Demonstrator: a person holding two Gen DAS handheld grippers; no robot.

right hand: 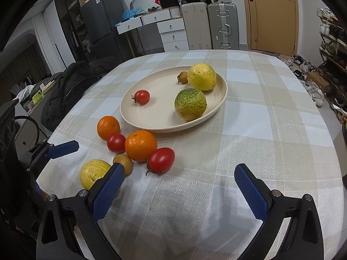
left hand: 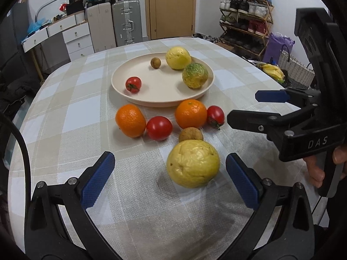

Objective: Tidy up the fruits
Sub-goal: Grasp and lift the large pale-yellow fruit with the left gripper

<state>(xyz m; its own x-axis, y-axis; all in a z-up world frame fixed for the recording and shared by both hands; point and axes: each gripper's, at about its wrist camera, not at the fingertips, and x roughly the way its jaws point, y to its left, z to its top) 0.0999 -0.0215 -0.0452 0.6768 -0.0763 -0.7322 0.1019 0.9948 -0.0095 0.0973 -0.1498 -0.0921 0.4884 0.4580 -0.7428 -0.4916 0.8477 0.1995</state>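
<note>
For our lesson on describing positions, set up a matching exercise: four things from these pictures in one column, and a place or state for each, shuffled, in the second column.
Column 1
1. green-yellow fruit
2. yellow fruit on the cloth
3. left gripper
4. small brown fruit on the cloth

Column 2
A. open, holding nothing
B. on the plate, near its front rim
C. on the tablecloth, between the left gripper's fingers
D. just behind the yellow fruit, in front of an orange

Pairs: 1-B, 2-C, 3-A, 4-D
</note>
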